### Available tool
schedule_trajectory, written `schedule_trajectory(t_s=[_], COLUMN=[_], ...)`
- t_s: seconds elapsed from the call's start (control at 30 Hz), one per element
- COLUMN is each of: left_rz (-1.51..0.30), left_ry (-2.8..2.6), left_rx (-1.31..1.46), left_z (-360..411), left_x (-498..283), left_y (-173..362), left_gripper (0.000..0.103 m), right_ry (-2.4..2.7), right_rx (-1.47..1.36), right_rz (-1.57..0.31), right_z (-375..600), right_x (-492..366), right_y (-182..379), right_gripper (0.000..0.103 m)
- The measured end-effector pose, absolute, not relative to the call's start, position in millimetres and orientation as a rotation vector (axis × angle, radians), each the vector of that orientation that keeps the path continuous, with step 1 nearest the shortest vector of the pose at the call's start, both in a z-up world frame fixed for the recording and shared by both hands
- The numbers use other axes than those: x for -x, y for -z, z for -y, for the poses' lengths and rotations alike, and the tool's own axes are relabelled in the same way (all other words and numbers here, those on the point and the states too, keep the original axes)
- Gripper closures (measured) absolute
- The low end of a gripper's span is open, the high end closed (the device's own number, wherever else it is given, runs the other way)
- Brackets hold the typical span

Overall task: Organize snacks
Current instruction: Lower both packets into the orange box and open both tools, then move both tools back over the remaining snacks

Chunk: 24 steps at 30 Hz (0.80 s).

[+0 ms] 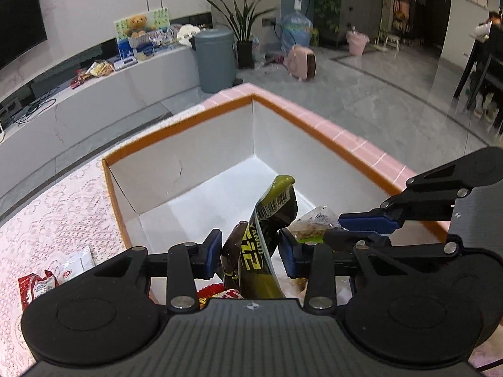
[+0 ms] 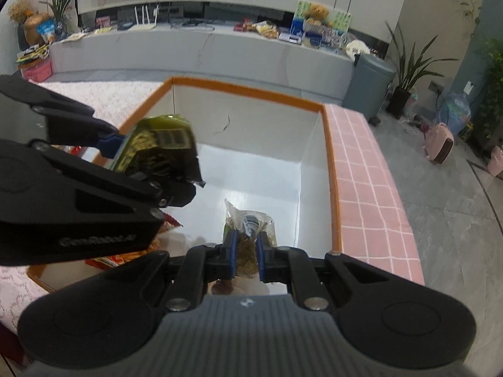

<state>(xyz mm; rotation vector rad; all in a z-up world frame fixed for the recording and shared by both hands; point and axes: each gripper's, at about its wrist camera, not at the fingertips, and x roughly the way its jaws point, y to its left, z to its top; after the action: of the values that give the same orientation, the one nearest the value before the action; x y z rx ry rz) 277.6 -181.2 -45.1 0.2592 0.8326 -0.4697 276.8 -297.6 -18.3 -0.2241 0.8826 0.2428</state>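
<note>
A large box (image 1: 355, 152) with pink tiled outside, orange rim and white inside stands on the lace-covered table; it also shows in the right wrist view (image 2: 361, 169). My left gripper (image 1: 250, 251) is over the box with a dark green and black snack packet (image 1: 267, 229) between its fingers; the packet also shows in the right wrist view (image 2: 157, 150). My right gripper (image 2: 245, 251) is shut on a clear bag of brownish-green snack (image 2: 246, 232) inside the box, seen in the left wrist view too (image 1: 309, 224). Red and yellow packets (image 1: 220, 292) lie in the box's near corner.
A red packet (image 1: 34, 286) and a white sachet (image 1: 74, 265) lie on the lace cloth (image 1: 47, 220) left of the box. Behind stand a long grey TV bench (image 2: 201, 53) with snacks, a grey bin (image 1: 213, 59) and potted plants.
</note>
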Motion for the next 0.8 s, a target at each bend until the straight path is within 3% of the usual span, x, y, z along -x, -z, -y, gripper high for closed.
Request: schedule_trajectory(t_s=[0.27,0.57,0.63,0.7,0.8], left_rz=[-0.883,-0.846,-0.832,-0.814,-0.805], left_ry=[0.46,0.471,0.462,0.446,0.411], left_rx=[-0.282,-0.248,-0.238,-0.217,-0.184], left_z=[181.7,168.5,163.0,155.4,143.0], left_x=[-280.9,-266.3,-262.5,-257.4,-250.4], left_y=[53.5,35.2,28.5,21.2,12.5], left_gripper=[0.061,0.046,0.046,0.046,0.046], right_ry=[-0.247,-0.23,-0.212,-0.204,-0.201], right_rx=[0.279,0.303,0.316,0.324,0.344], right_rz=[-0.953,-1.014,-0.999,-0.974,-0.952], right_z=[293.6,293.9,291.1,287.8,281.6], right_x=[-298.3,-309.2,-305.2,-299.8,-291.9], right_y=[36.0,39.5,35.9,29.1,20.2], right_gripper=[0.093,0.087,0.068,0.056,0.052])
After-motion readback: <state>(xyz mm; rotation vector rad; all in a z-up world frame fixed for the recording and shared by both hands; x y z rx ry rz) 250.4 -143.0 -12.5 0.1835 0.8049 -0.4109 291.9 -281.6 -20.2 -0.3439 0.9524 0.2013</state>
